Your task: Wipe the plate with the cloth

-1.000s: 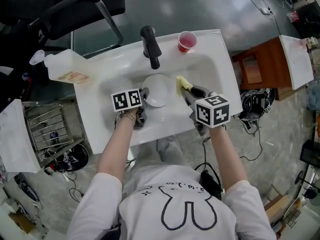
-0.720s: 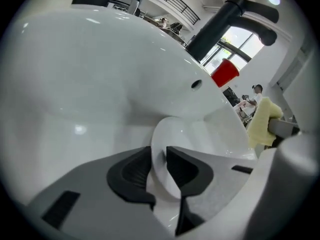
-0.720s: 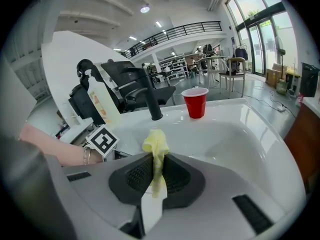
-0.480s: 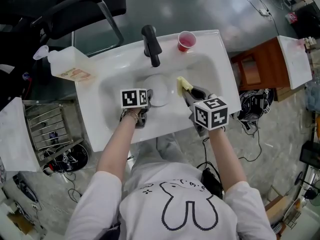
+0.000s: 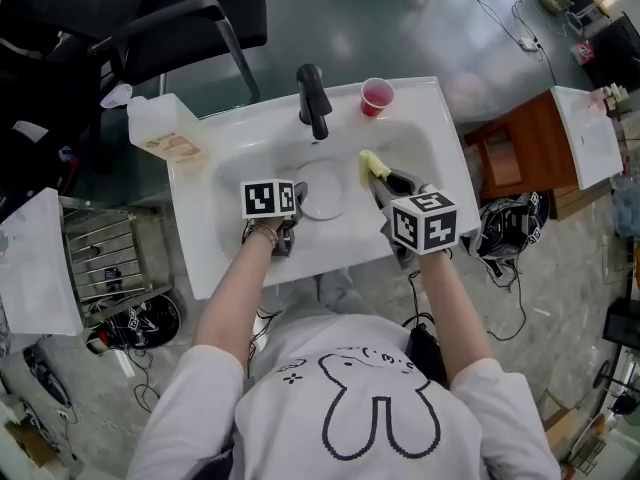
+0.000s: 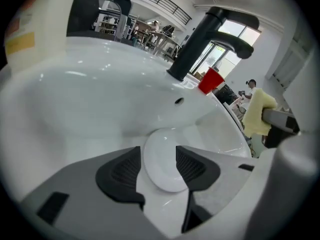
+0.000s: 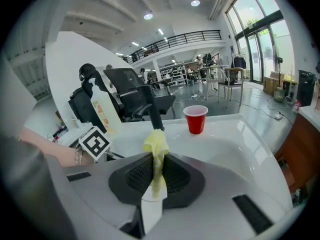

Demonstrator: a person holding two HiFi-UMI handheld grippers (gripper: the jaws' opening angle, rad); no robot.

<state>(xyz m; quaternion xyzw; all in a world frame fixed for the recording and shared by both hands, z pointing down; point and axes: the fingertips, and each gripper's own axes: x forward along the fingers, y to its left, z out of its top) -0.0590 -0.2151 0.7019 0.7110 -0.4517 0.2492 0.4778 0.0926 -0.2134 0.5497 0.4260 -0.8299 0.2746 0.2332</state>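
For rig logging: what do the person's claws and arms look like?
Both the left claw and right claw are grey with black ribbed pads; each carries a white cube with black square markers. White short sleeves, a bracelet on the left wrist.

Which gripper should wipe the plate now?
Right. The right gripper is shut on the cloth, beside the plate. The left gripper's jaws have just been opening, plate between them ungripped.

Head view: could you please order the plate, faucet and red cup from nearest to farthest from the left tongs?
1. Plate, in the basin beside the left tongs.
2. Faucet, behind the basin.
3. Red cup, back right rim.
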